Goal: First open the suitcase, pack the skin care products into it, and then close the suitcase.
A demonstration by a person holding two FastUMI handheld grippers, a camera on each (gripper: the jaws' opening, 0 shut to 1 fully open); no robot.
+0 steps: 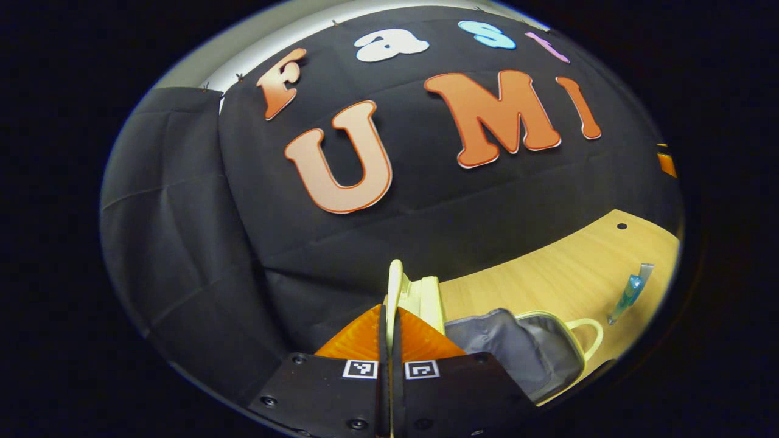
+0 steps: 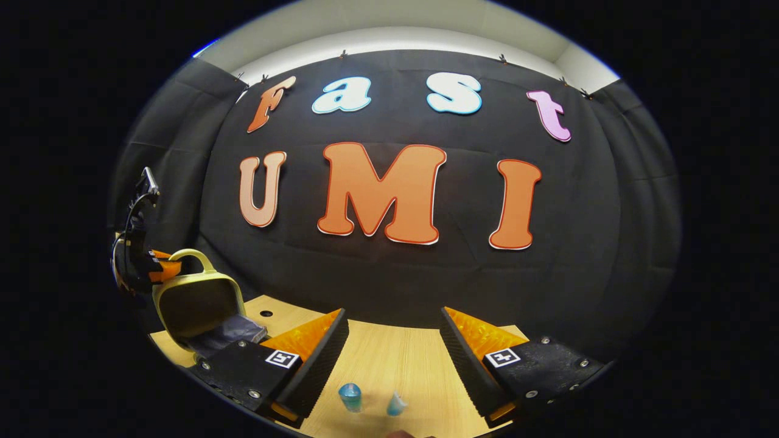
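We see one suitcase (image 2: 198, 301) standing open on the wooden table (image 2: 389, 359). Our left gripper (image 1: 389, 331) has its two fingers squeezed together on the thin edge of the suitcase lid (image 1: 395, 289). Right of the suitcase lie two little blue tubes (image 2: 350, 396), between the wide-apart fingers of our right gripper (image 2: 392, 356). Bare table spreads around them.

The suitcase (image 1: 420, 295) is pale yellow outside, with a yellow handle (image 1: 585, 334), and its lining (image 1: 517, 347) is plain grey. The table (image 1: 548, 274) is light wood with a fine straight grain and one small dark hole (image 1: 621, 226). The tube (image 1: 630, 292) is clear blue-green; in the right gripper view two small blue containers (image 2: 350, 396) stand on the same wood.
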